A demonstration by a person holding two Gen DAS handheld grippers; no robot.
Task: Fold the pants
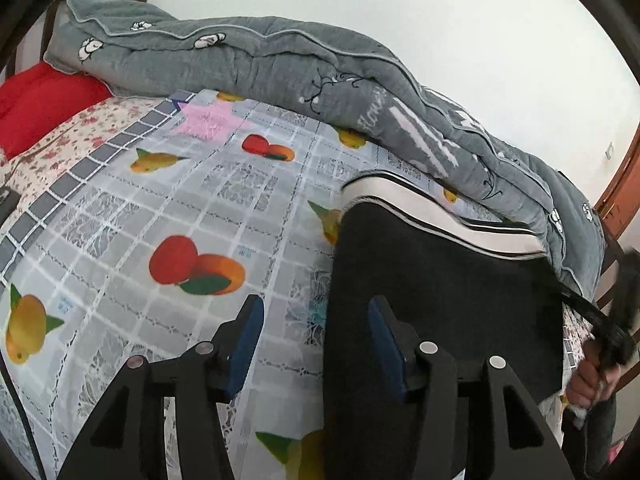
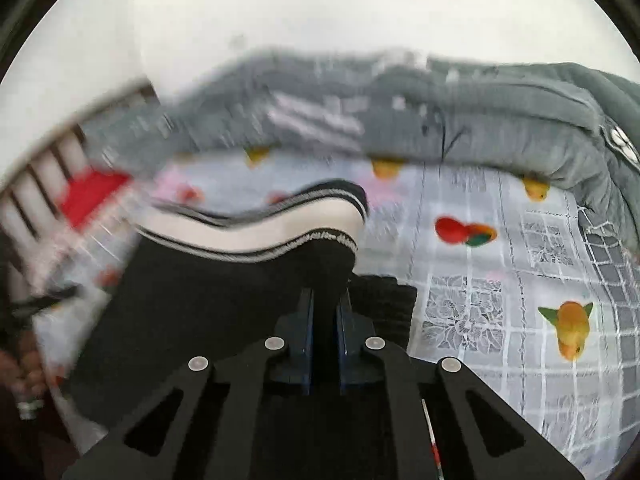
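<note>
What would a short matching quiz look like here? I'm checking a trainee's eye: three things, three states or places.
Things:
1. left gripper
2. right gripper
3. grey quilt

States:
A. bunched along the far edge of the bed
B. shut on the black pants
C. open, nothing between the pads

Pairs: 1-C, 2-B, 3-A

Black pants (image 1: 440, 280) with white-striped waistband, fruit-print grid sheet (image 1: 180, 208), grey quilt (image 1: 240, 52)
</note>
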